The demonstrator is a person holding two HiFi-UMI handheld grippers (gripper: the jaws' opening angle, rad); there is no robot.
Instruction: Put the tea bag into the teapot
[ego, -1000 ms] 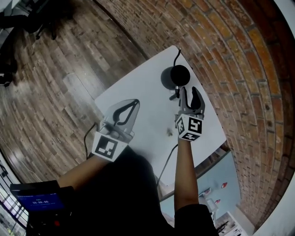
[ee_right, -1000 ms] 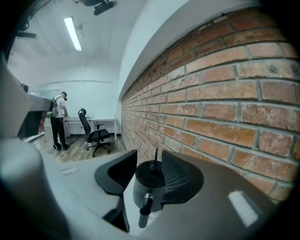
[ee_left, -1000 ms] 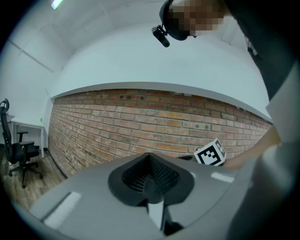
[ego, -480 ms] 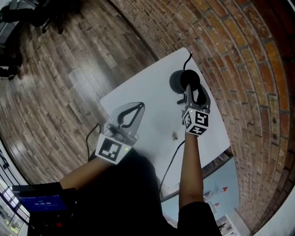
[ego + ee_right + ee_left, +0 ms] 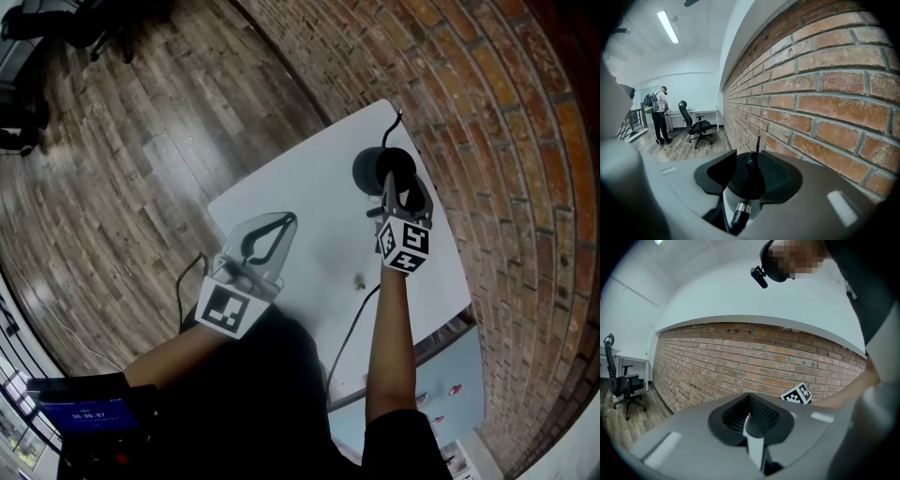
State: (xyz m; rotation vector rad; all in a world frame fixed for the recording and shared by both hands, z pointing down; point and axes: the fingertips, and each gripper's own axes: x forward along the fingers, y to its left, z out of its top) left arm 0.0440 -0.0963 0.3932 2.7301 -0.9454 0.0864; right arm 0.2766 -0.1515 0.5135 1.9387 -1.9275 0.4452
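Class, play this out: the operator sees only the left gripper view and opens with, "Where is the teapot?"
Observer: The teapot stands near the table's far corner, by the brick wall.
Operator: Where is the right gripper?
Observer: The right gripper is at the teapot, jaws apart, the teapot's top between them.
Operator: And the tea bag?
Observer: A small thing, likely the tea bag, lies on the table, apart from the teapot.
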